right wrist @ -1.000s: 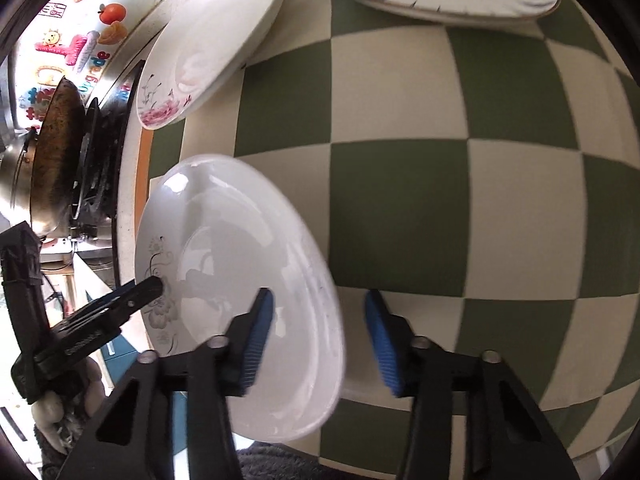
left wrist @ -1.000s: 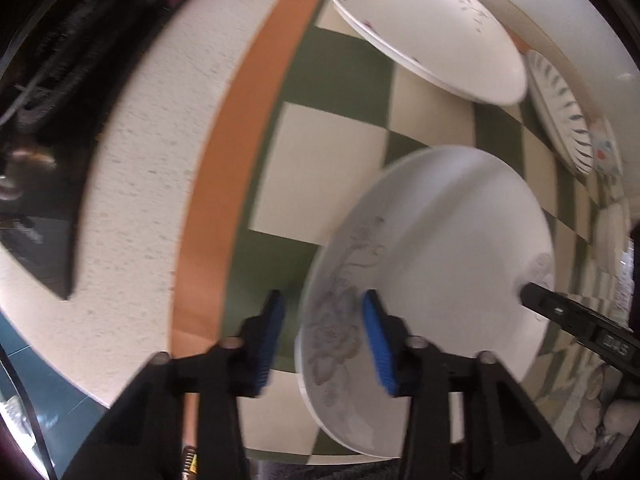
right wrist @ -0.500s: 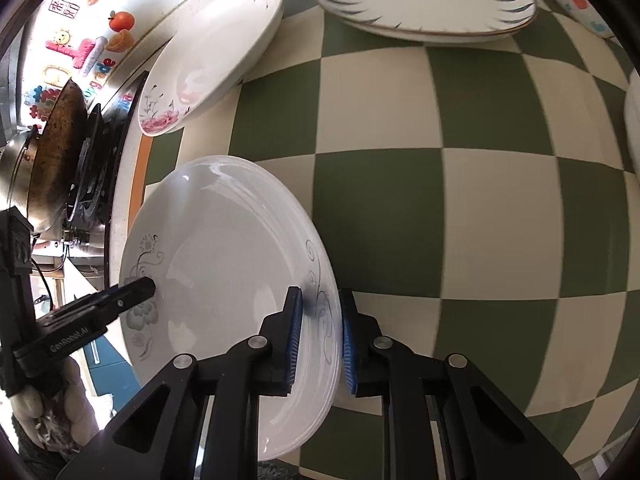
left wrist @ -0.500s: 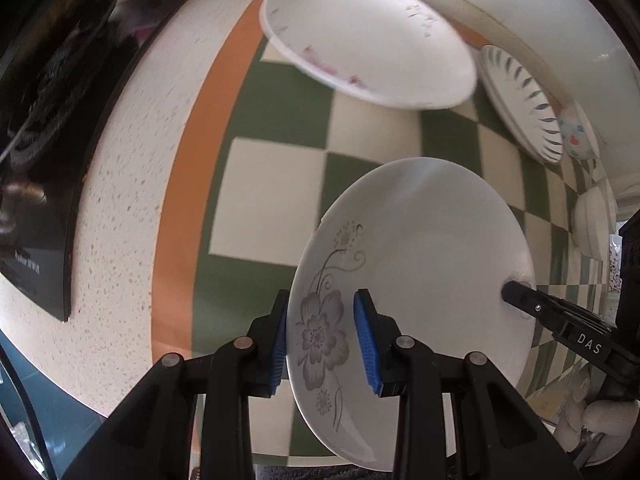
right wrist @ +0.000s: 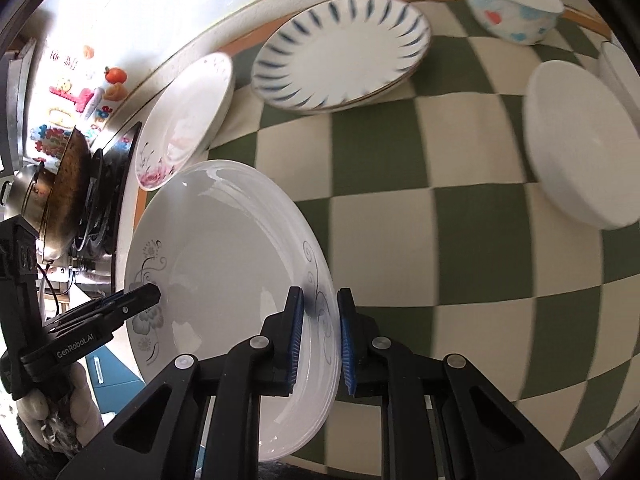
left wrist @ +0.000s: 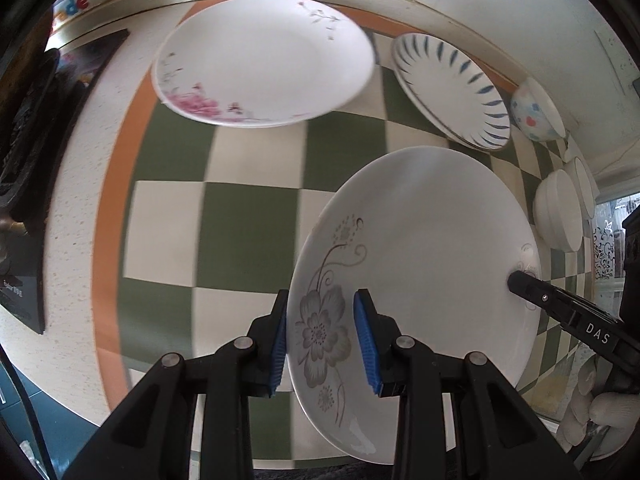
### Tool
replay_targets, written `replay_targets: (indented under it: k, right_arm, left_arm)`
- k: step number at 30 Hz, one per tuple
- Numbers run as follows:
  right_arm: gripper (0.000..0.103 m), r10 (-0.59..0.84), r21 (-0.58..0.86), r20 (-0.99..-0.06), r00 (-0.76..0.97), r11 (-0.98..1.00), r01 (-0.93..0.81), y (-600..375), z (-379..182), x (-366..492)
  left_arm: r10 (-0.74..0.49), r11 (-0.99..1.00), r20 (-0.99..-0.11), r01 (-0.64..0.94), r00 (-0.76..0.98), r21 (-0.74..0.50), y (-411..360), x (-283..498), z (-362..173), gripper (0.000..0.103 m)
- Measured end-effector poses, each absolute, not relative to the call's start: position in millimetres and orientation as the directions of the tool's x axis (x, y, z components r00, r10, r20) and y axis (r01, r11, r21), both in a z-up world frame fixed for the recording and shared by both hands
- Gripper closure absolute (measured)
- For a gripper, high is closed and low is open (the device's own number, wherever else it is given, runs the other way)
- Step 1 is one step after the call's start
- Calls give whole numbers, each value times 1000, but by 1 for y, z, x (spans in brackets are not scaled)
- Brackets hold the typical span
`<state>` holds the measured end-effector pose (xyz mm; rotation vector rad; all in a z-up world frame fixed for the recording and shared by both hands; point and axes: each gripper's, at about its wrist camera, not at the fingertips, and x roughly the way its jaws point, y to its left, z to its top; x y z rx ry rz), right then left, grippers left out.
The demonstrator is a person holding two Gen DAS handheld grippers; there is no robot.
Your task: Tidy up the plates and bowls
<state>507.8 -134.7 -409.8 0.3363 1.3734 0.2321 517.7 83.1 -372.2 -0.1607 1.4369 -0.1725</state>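
Observation:
A white plate with a grey flower print point(left wrist: 432, 248) point(right wrist: 224, 264) is held off the checkered cloth by both grippers. My left gripper point(left wrist: 320, 340) is shut on its flowered rim. My right gripper point(right wrist: 318, 340) is shut on the opposite rim. The plate looks like a stack of thin plates in the right wrist view. A pink-flower plate point(left wrist: 264, 60) point(right wrist: 184, 120) and a blue-striped plate point(left wrist: 452, 88) point(right wrist: 340, 52) lie further back. A spotted bowl point(left wrist: 534, 112) point(right wrist: 512, 4) and white bowls point(left wrist: 560, 212) point(right wrist: 576, 140) stand at the right.
The green and cream checkered cloth point(left wrist: 248, 232) covers a speckled counter point(left wrist: 72, 200) with an orange border. A stove with a dark pan point(right wrist: 68, 184) stands at the left. A wall point(left wrist: 480, 8) runs along the back.
Both grippers closed on the grey-flower plate's opposite rims and lifted it. The plate has moved further from the counter's edge, toward the other plates.

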Motion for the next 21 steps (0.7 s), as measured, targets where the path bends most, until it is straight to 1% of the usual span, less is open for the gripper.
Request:
replay_targets:
  k: [8,21]
  right_arm:
    - [84,349,363,-921,174,930,55,-177,-426,507]
    - [84,350,361,-926,142,931,59,-189,-455,506]
  left_arm:
    - [-192,981,-977,47,93,-188,49,520,-389,74]
    - [-153,988,-987,41,42,-151,24,519,-417,74]
